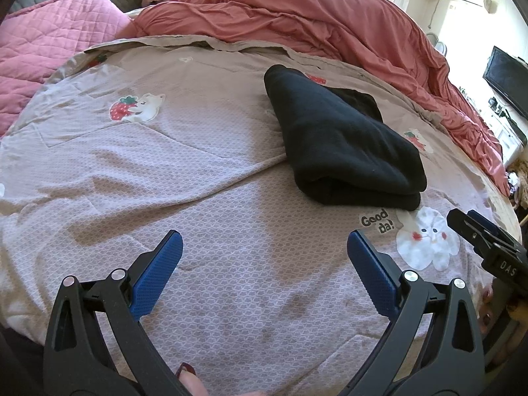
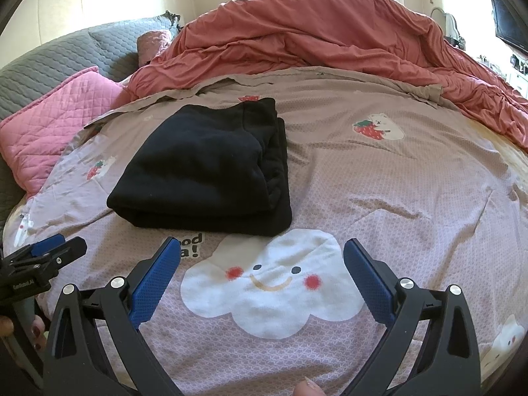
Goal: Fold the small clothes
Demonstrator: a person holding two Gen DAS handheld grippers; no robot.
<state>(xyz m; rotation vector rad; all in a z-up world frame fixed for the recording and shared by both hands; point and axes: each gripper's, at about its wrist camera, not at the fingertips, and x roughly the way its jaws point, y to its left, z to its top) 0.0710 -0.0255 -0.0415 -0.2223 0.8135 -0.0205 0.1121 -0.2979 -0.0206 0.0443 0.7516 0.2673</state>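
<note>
Garment (image 1: 343, 138), black and folded, lies ahead of our left tongs (image 1: 264, 257) and right tongs (image 2: 262, 260), both spread, empty. Only the right view shows us the cloud print (image 2: 274, 287) whole.

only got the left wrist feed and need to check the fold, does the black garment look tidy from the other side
Observer: From the right wrist view the black garment lies in stacked layers, and the bottom layer sticks out past the top one on the right.
Operator: is the right gripper holding anything
Observer: No. The right gripper is open and empty, above a white smiling cloud print on the bedspread.
Operator: anything to the right of the garment
Observer: Only bedspread, with a strawberry and bear print farther back.
</note>
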